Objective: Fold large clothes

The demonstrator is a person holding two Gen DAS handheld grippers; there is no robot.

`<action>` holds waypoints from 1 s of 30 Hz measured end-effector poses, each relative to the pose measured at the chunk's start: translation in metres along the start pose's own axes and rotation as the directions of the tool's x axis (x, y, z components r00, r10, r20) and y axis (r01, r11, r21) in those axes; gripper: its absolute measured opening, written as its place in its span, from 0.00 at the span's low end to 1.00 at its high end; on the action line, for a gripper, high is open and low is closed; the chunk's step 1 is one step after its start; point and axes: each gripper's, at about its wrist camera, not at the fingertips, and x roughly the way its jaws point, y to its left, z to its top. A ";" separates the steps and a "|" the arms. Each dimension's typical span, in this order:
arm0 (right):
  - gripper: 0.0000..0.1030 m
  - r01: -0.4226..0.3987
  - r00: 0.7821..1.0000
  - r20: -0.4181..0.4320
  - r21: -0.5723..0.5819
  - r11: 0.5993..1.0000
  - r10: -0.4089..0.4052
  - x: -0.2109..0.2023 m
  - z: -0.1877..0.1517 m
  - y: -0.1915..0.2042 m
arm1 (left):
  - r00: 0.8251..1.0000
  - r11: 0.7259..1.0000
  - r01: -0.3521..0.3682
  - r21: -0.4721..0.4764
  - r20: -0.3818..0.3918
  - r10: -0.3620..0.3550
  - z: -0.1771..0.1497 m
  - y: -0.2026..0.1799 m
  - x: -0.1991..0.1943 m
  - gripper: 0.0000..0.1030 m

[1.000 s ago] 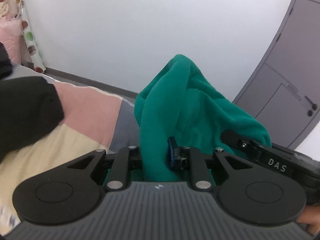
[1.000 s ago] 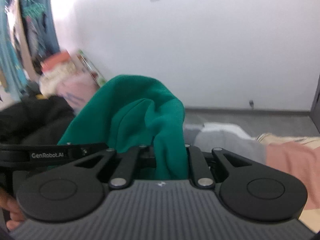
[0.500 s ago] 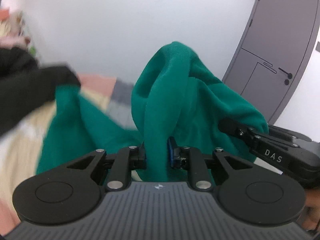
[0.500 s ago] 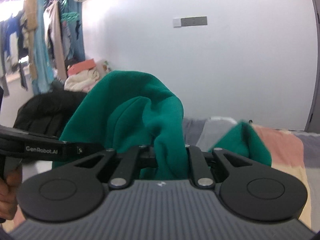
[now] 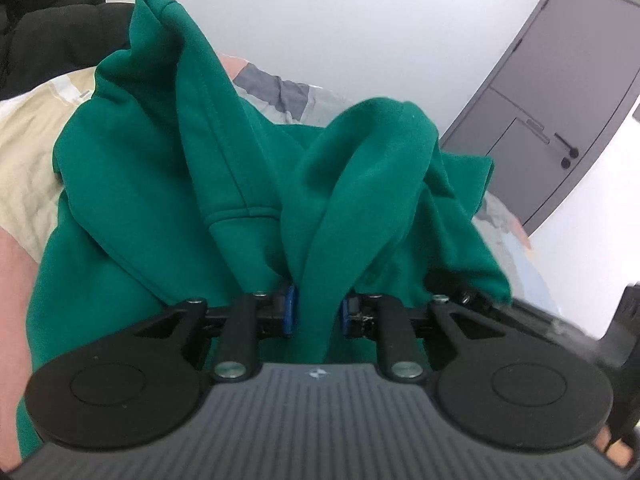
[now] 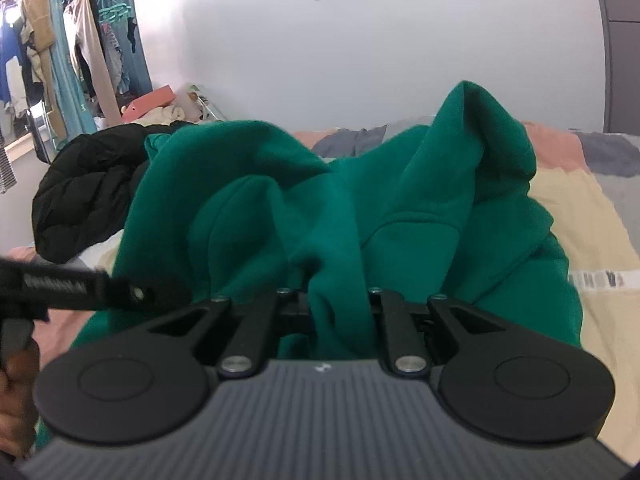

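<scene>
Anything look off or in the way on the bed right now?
Nothing damaged or spilled. The green hoodie is bunched and creased, not flat, pinched by the left claw and the right claw. A black jacket is heaped on the bed beside it, crowding the folding space.

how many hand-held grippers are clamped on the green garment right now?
2. The left hand-held gripper pinches a fold of the green garment on one side; the right hand-held gripper pinches another bunch beside it.

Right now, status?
Left gripper and right gripper both shut on green hoodie. Hoodie bunched over bedspread. Black jacket beside it.
</scene>
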 end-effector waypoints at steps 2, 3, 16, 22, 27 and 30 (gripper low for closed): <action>0.16 -0.012 1.000 0.012 0.019 1.000 0.012 -0.001 -0.002 -0.006 | 1.000 1.000 0.011 0.000 0.008 -0.011 0.001 0.003 -0.002 0.50; 0.16 -0.017 1.000 0.018 0.024 1.000 0.016 -0.001 -0.003 -0.006 | 1.000 1.000 0.017 -0.009 0.017 -0.016 0.001 0.006 -0.005 0.55; 0.76 -0.084 0.993 0.088 0.013 0.996 0.083 -0.023 -0.008 -0.005 | 0.997 0.999 0.032 -0.027 0.077 -0.030 0.012 -0.014 -0.039 0.64; 0.80 -0.063 0.990 0.127 0.064 0.996 0.054 -0.024 0.006 -0.006 | 0.998 0.998 -0.021 -0.051 -0.066 0.018 0.004 -0.009 -0.015 0.64; 0.80 -0.050 0.991 0.124 0.051 0.997 0.044 -0.009 0.038 0.005 | 0.996 0.998 -0.006 -0.056 -0.087 0.001 0.000 -0.001 -0.012 0.64; 0.80 -0.083 0.990 0.118 0.072 0.994 0.074 0.009 0.055 0.013 | 0.995 0.996 0.010 -0.085 -0.100 -0.018 0.002 0.005 -0.013 0.64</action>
